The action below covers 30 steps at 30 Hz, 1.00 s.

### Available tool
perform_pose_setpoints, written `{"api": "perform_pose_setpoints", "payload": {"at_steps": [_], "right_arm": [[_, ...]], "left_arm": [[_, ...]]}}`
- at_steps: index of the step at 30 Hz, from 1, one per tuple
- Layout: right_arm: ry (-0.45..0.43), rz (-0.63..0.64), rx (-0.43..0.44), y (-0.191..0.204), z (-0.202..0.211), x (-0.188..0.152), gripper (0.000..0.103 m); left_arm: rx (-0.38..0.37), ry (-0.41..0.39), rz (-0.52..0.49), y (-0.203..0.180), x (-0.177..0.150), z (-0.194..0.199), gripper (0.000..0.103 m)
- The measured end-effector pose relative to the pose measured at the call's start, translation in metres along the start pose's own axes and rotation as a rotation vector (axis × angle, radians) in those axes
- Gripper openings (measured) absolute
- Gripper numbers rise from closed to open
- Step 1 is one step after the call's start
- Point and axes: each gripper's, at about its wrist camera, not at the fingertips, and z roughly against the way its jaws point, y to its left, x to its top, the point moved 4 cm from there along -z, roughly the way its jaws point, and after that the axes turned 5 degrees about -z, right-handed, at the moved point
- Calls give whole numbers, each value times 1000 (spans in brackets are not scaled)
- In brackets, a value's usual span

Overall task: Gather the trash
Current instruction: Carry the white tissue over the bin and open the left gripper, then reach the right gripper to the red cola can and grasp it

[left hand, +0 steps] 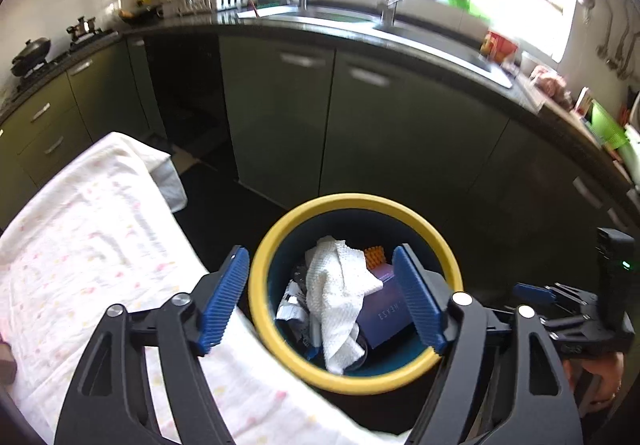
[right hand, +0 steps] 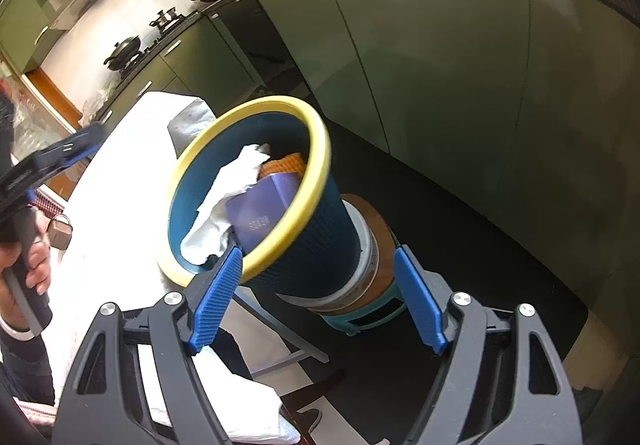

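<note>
A dark blue trash bin with a yellow rim (left hand: 260,265) stands beside the cloth-covered table. Inside lie a crumpled white paper towel (left hand: 340,293), a purple box (left hand: 386,311), an orange ridged piece (left hand: 376,257) and some dark wrappers. My left gripper (left hand: 320,257) hovers open above the bin's mouth with nothing between its blue pads. My right gripper (right hand: 318,253) is open too, aimed at the ribbed side of the bin (right hand: 320,245), which stands on a small stool (right hand: 372,311). The paper towel (right hand: 224,201) and purple box (right hand: 260,213) show in the bin's mouth.
A table under a white patterned cloth (left hand: 100,245) lies left of the bin. Green cabinets (left hand: 280,117) and a dark counter with a sink and tap (left hand: 394,5) run behind. A hand holds the left gripper (right hand: 60,153) at the left edge of the right wrist view.
</note>
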Motion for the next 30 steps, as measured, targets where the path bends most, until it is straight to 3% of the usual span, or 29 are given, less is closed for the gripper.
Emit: {"api": "perform_pose_setpoints", "payload": {"at_steps": [6,12,17,30], "right_arm": [[-1,63,-3,33,0,4,74],[-2,182,38,98,-1,7,74],[24,340,126,180,-12,6,74],[203,748,360,415,-83,-25,74]], "left_arm": [[54,-46,24,39,-46,58,84],[121,-6,115,111,-116,91,85],[168,-2,256,172,-171,121,85],[272,-35,425,273,-269,195,87]]}}
